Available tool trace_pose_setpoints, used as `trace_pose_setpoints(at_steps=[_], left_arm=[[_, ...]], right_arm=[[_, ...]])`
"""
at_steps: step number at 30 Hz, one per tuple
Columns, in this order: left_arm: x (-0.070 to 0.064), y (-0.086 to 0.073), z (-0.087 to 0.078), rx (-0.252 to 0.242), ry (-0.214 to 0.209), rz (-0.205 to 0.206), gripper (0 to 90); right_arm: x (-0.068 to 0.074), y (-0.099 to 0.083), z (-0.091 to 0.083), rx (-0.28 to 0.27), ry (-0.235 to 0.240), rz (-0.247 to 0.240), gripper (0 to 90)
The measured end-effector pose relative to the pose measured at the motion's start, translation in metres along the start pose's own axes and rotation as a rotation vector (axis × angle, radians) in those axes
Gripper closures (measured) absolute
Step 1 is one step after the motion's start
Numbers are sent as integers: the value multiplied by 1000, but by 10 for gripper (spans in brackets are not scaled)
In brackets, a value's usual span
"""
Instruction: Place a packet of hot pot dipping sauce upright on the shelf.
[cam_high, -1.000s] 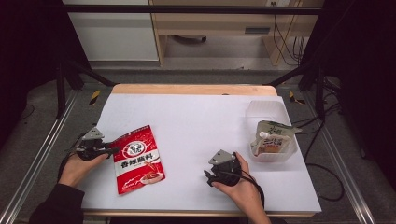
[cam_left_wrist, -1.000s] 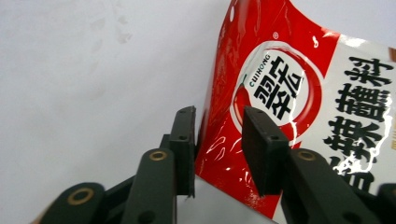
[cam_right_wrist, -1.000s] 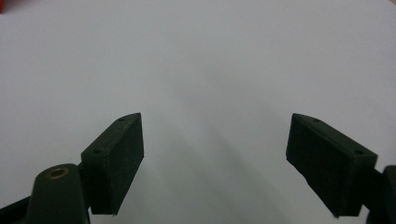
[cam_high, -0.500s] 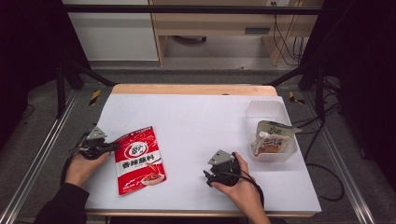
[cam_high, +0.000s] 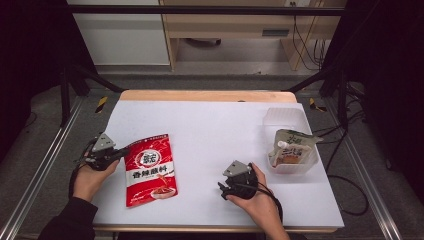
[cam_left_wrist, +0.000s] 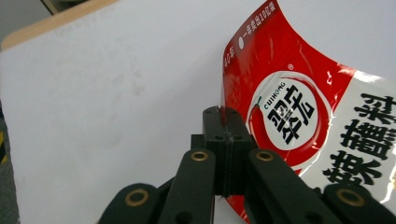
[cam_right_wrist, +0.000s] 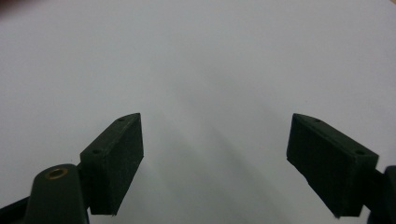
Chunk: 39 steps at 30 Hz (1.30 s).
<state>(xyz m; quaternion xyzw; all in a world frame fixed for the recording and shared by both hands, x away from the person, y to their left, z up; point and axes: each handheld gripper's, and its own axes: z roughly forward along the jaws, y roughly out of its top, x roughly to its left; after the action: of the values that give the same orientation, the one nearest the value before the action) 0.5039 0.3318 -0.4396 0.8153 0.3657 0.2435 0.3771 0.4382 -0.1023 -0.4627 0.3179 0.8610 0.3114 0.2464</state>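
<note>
Pinching red sauce packet (cam_left_wrist: 299, 121) by left edge, left gripper (cam_left_wrist: 223, 122) clamped tight — right gripper (cam_right_wrist: 215, 163) gaped, idle. Advice: lift slowly — thin grip could slip.

We see a white table (cam_high: 210, 125) with a wooden back edge. On it lies a red sauce packet (cam_high: 150, 170). At the right stands a clear plastic tub (cam_high: 285, 117), with maybe a spouted pouch (cam_high: 291, 146) inside.

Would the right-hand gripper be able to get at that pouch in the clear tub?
Probably yes: the right gripper is open and holds nothing, and only bare white table lies between it and the pouch in the open-topped tub.
</note>
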Motion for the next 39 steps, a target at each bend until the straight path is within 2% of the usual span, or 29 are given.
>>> trace_pose_setpoints(at_steps=[10,18,20,24,30,39], left_arm=[[-27,28,-9,-88,-5,74,900],[-41,44,-21,-144,-29,99,900],[-44,47,-24,-153,-34,112,900],[-50,56,-29,-185,-47,109,900],[-59,71,-28,-217,-67,121,900],[-72,86,-23,-225,-88,156,900]], right_arm=[[-3,0,-2,-15,-9,15,191],[-5,3,-5,-28,-8,36,191],[-5,7,-7,-33,-6,45,192],[-7,18,-11,-53,-2,35,194],[-9,33,-17,-74,13,20,194],[-14,53,-26,-91,50,4,191]])
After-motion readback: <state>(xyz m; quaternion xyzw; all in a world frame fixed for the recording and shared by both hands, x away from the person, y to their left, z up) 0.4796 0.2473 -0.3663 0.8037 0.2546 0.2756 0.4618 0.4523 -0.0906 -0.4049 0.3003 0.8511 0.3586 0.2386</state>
